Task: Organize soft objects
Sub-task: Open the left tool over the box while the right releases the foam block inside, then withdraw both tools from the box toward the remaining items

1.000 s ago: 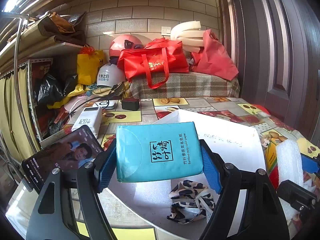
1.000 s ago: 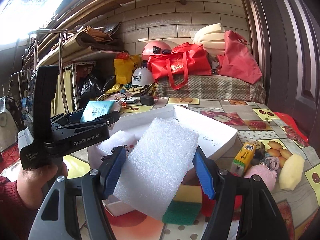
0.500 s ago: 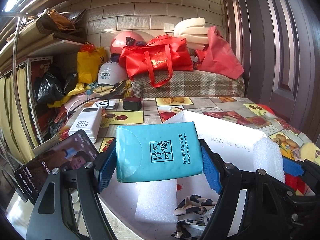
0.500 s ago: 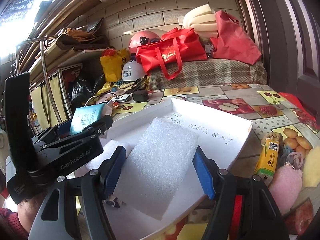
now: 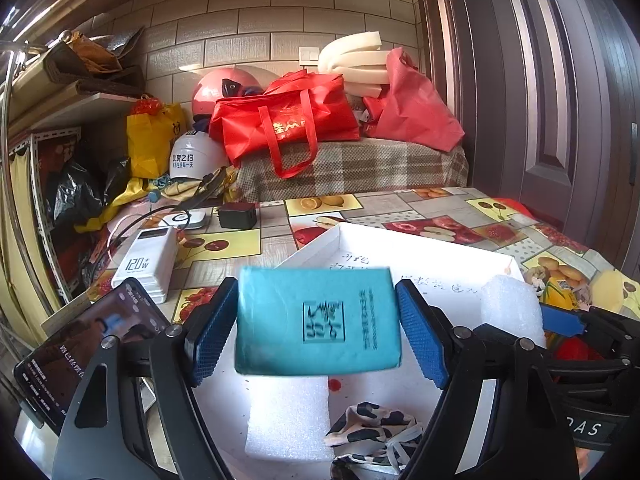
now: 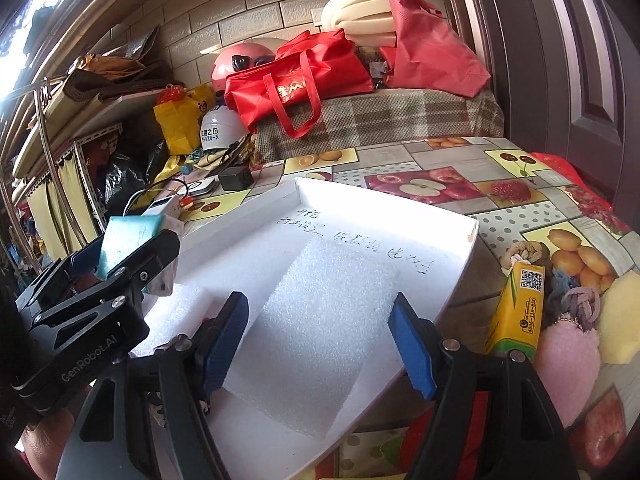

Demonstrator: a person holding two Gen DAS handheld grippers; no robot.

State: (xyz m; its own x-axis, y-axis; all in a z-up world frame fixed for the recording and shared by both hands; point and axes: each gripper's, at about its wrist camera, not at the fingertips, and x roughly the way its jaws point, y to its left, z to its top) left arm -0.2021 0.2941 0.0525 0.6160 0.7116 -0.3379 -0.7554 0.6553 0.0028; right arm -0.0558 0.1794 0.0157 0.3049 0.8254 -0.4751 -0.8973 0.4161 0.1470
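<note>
My left gripper [image 5: 316, 332] stands open over the white tray [image 5: 440, 248]. The teal tissue pack [image 5: 316, 320] hangs blurred between its blue pads, with small gaps on both sides. Below it in the tray lie a white foam block [image 5: 288, 420] and a black-and-white patterned cloth [image 5: 372, 436]. My right gripper [image 6: 320, 340] is open, its pads apart from the white foam sheet [image 6: 320, 332], which lies in the tray [image 6: 400, 208]. The left gripper also shows in the right wrist view [image 6: 100, 280] with the teal pack [image 6: 128, 236].
To the right of the tray lie a yellow tissue pack [image 6: 520, 308], a pink plush ball [image 6: 568, 356], a yellow sponge [image 6: 620, 320] and knotted cloth [image 6: 524, 252]. To the left are a white power bank [image 5: 148, 260], a phone [image 5: 84, 348] and a black charger [image 5: 238, 216].
Both grippers have opened. The foam sheet has dropped from the right gripper into the tray. The teal pack has come loose from the left pads and turned, blurred in motion.
</note>
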